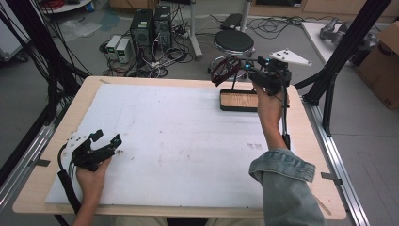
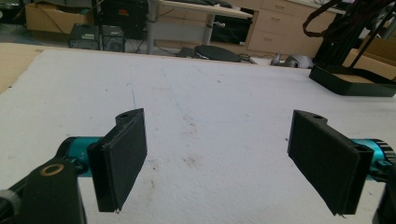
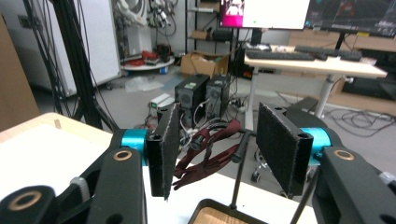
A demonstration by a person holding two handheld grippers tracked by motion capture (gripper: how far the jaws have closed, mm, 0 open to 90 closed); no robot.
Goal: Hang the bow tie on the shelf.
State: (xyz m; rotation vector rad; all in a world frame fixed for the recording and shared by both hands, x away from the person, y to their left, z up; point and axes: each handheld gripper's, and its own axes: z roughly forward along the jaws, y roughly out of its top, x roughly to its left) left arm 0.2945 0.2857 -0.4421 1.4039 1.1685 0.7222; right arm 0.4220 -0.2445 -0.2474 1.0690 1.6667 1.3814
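Worktop [image 1: 301, 155] fills the middle of my high view under a white sheet [image 1: 179, 136]. At lower left my left gripper [image 1: 104, 142] rests low over the sheet, jaws apart and empty. At upper right my right gripper [image 1: 242, 65] is raised beside a dark red strap [image 1: 225, 71] hanging on a black stand [image 1: 239, 100] with a wooden base.

Left gripper view: my left gripper [image 2: 217, 158] has its jaws wide open over bare white sheet, with the stand at the upper right.

Right gripper view: my right gripper [image 3: 215, 149] shows its jaws open around nothing, the strap [image 3: 205, 156] hanging just beyond them at frame centre.
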